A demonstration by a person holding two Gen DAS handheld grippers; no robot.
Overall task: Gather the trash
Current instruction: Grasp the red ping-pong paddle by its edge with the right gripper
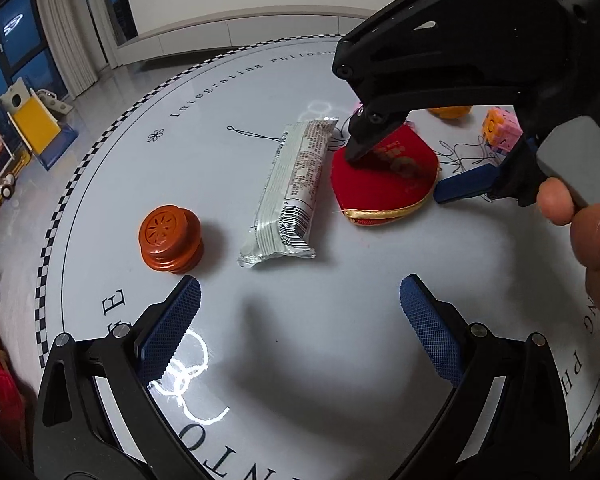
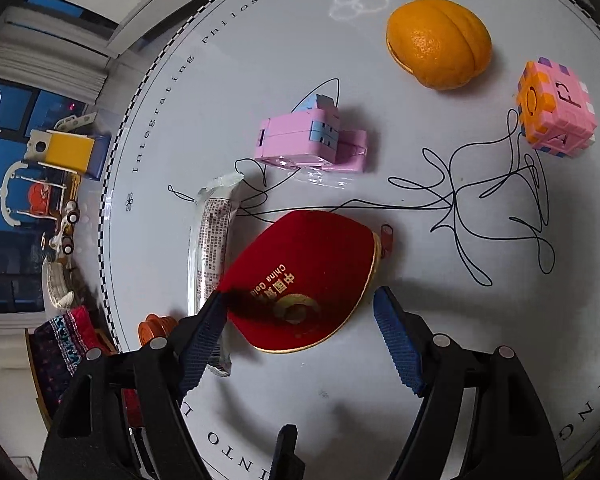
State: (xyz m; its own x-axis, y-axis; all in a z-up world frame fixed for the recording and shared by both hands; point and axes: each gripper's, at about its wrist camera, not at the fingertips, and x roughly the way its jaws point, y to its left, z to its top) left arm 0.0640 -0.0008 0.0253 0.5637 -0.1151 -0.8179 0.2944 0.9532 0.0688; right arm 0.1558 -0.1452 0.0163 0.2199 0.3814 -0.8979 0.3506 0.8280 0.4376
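A crumpled silver snack wrapper (image 1: pixel 288 196) (image 2: pixel 210 240) lies on the round white table (image 1: pixel 340 360), and a red velvet pouch (image 1: pixel 384 184) (image 2: pixel 300 264) lies right beside it. My left gripper (image 1: pixel 300 312) hovers open just short of the wrapper, with nothing between its blue pads. My right gripper (image 2: pixel 300 320) (image 1: pixel 404 172) points down over the pouch and is open. Its jaws straddle the pouch's near end, with one fingertip (image 1: pixel 356 152) at the pouch's edge beside the wrapper. An orange peel (image 2: pixel 440 44) sits further back. Loose black thread (image 2: pixel 460 204) trails across the tabletop.
A brown-orange ribbed cap (image 1: pixel 170 238) (image 2: pixel 152 328) stands left of the wrapper. A pink folding toy (image 2: pixel 312 140) and a pink-orange foam cube (image 2: pixel 556 108) sit behind the pouch. A hand (image 1: pixel 592 220) holds the right gripper. Toys stand on the floor beyond the table's checkered rim (image 1: pixel 100 148).
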